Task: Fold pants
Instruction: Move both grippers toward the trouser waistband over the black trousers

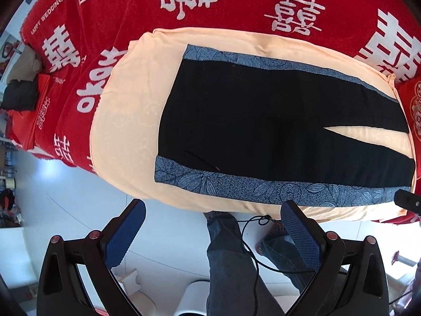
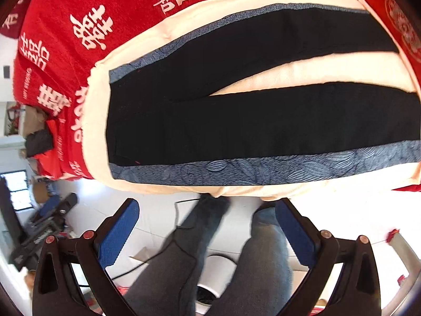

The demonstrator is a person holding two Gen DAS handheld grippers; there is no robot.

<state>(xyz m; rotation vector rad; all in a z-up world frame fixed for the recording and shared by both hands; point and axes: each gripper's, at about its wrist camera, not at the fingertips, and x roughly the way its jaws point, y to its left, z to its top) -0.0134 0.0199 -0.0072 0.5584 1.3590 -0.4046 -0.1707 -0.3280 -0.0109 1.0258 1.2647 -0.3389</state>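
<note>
Black pants (image 1: 263, 121) with blue leaf-patterned side stripes lie flat and spread on a peach cloth (image 1: 126, 121), waistband to the left, the two legs parted toward the right. They also show in the right wrist view (image 2: 236, 121), on the same peach cloth (image 2: 97, 142). My left gripper (image 1: 213, 210) is open and empty, held off the near edge of the cloth, over the floor. My right gripper (image 2: 208, 208) is open and empty, also just short of the near edge. The tip of the right gripper shows at the right edge of the left wrist view (image 1: 407, 200).
A red blanket with white characters (image 1: 184, 8) covers the surface behind and left of the cloth. The person's jeans-clad legs (image 2: 184, 263) and a black cable (image 1: 250, 242) are below the grippers over a white floor. Clutter (image 2: 47, 218) stands at the far left.
</note>
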